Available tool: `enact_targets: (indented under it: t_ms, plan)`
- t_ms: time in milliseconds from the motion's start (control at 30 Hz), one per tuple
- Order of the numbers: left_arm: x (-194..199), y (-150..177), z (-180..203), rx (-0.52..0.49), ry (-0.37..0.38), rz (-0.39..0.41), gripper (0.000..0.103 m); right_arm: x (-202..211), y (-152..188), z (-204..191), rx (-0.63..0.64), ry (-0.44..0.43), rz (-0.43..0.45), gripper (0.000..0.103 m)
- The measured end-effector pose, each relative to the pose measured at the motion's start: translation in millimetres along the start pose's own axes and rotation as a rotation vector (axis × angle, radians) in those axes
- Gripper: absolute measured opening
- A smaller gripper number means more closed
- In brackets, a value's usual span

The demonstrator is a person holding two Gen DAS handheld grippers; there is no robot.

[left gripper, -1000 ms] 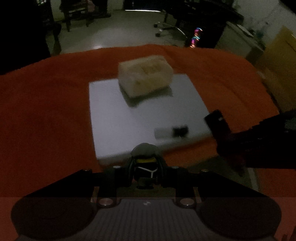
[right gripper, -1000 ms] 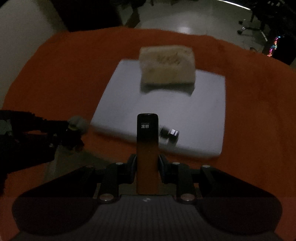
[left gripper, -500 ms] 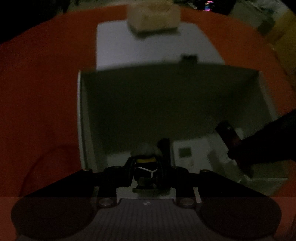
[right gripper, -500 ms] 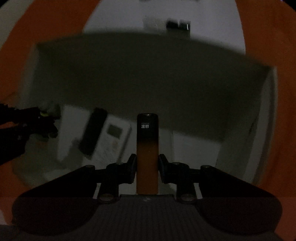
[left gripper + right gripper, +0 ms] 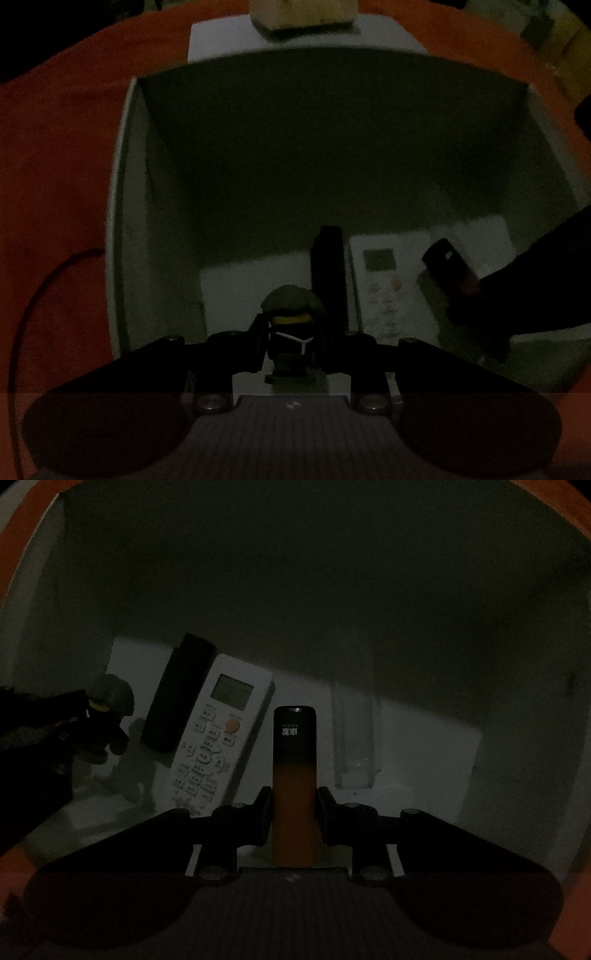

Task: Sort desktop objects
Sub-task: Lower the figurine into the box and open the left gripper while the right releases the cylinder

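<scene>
Both grippers reach down into a white storage box (image 5: 122,206). My left gripper (image 5: 291,332) is shut on a small toy figure (image 5: 291,306) with a grey cap and black body; it also shows in the right wrist view (image 5: 109,698). My right gripper (image 5: 293,805) is shut on a slim black-and-orange stick (image 5: 294,771), held upright above the box floor; its black tip shows in the left wrist view (image 5: 448,266). On the box floor lie a white remote control (image 5: 218,731) and a black bar (image 5: 177,694) beside it.
The box (image 5: 480,609) has tall walls all round. A clear plastic piece (image 5: 356,738) lies on its floor right of the stick. Beyond the box, on the orange cloth (image 5: 55,166), a white board (image 5: 229,40) carries a beige block (image 5: 303,13).
Both grippers have gone from above the white board down into the box, lower and closer to the floor than half a second ago. Each still holds its object.
</scene>
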State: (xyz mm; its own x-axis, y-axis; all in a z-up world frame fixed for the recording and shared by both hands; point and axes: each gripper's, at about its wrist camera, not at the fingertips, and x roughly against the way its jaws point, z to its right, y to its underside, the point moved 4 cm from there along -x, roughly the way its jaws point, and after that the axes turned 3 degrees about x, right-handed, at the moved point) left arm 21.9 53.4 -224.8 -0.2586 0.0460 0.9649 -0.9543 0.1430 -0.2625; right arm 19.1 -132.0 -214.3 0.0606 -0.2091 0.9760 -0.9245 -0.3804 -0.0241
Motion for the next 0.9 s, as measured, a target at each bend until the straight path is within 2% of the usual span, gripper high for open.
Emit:
enact_targets:
  t_ms: [300,500,667,900]
  plan:
    - [-11.6,14.3,6.7,-0.043,-0.026,-0.029,0.023,-9.0,-1.5,-3.5,0.003,0.018,-0.006,0.027]
    - [-12.5,13.5,6.2,-0.035,-0.029,-0.049,0.023,-13.9,-5.0,-6.4,0.001,0.029,-0.003,0.027]
    - [-18.6,14.0,6.6,-0.038,-0.031,-0.105,0.025,-19.6,-4.4,-7.2,-0.001,0.036,-0.01,0.028]
    - [-17.6,15.8,6.9,-0.048,-0.026,-0.106,0.025,-20.7,-2.7,-4.9,-0.006,0.034,-0.018,0.028]
